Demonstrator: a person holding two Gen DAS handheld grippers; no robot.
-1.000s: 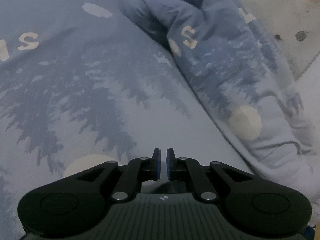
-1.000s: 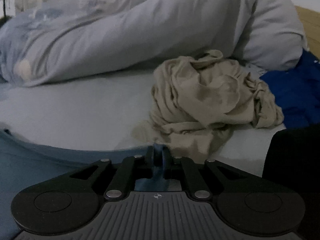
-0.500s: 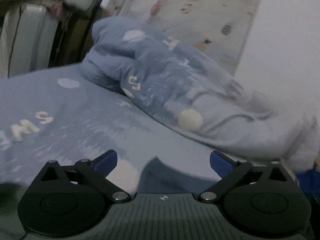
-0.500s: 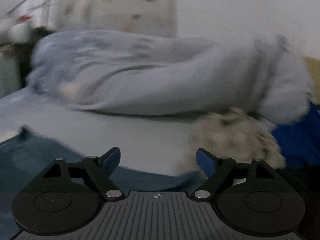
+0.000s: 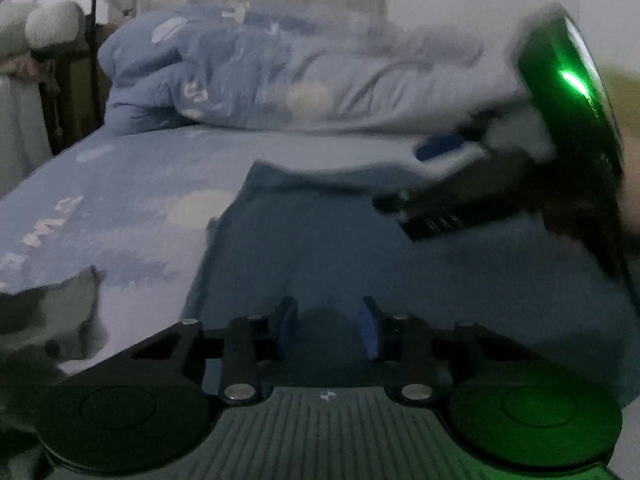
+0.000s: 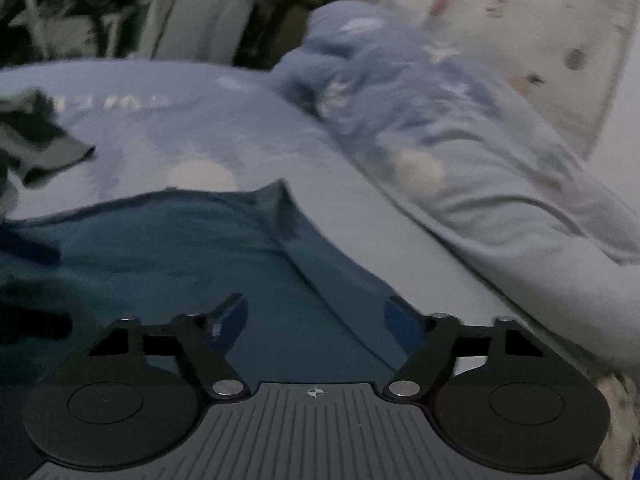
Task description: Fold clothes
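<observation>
Left wrist view, hidden parts: I see the right claw [image 5: 436, 148] only as a motion-smeared dark body with one blue pad and a green-lit ring at the right edge; I cannot read its spread from this view.
Right wrist view, hidden parts: my frame is blurred throughout; the lower left of the garment falls into shadow, and clutter along the top edge is too smeared to identify.
Left claw [image 5: 327, 326]: spread part-way, nothing between the two blue pads, positioned above the garment.
Right claw [image 6: 315, 316]: spread wide, nothing between the pads, also above the garment.
Task item: one dark teal garment [image 5: 360, 256] lies flat on the bed sheet [image 5: 120, 200], its far corner [image 6: 280, 190] pointing toward the duvet. Its near edge is cut off below both claws.
Duvet [image 5: 300, 92]: one, bunched in a long roll across the far side of the bed; print details are hard to make out.
Other cloth: one grey-green patterned piece [image 5: 52, 312] on the sheet at the left, partly cut off by the frame edge [image 6: 36, 136].
Count: two claws, one garment, one duvet, one sheet, one stray cloth piece.
</observation>
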